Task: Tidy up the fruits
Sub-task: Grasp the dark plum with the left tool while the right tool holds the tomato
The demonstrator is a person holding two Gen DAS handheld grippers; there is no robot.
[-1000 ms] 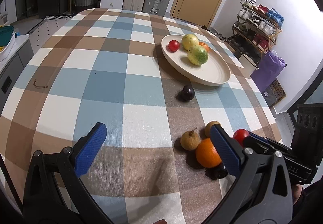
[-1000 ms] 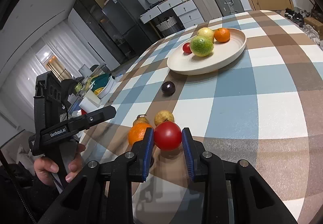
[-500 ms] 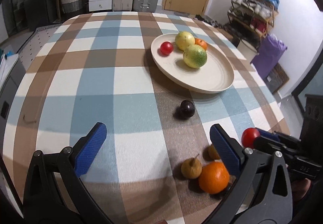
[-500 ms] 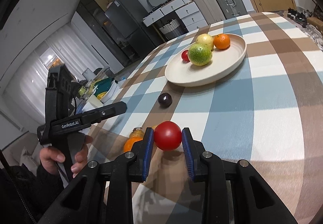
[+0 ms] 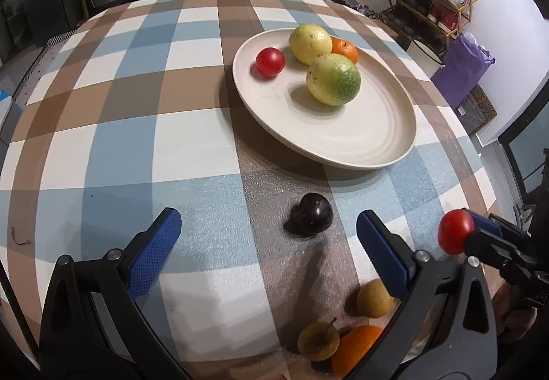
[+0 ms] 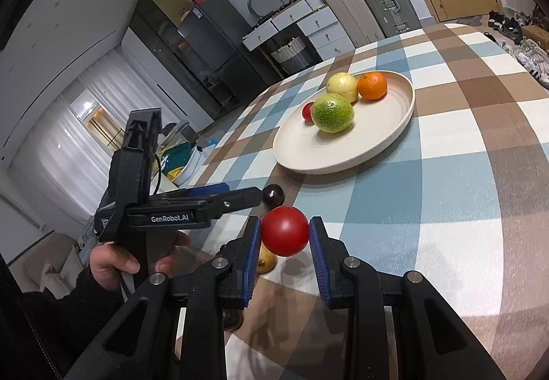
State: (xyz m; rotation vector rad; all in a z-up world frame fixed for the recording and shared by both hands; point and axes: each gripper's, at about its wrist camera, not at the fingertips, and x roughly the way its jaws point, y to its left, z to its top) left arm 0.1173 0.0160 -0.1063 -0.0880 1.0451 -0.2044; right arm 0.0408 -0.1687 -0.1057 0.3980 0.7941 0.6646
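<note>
Red tomato: pinched between pads of right gripper, lifted clear of tablecloth since a second ago, carried nearer plate. Left gripper: wide open, empty, advanced toward dark plum. Next likely: tomato onto plate.

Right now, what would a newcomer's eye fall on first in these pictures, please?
First, the red tomato pinched in the right gripper, held above the checked tablecloth. Next, the cream plate further back on the table, holding four fruits, the green-yellow citrus nearest. Then the dark plum lying alone on the cloth, just ahead of the left gripper, whose jaws stand wide apart.
</note>
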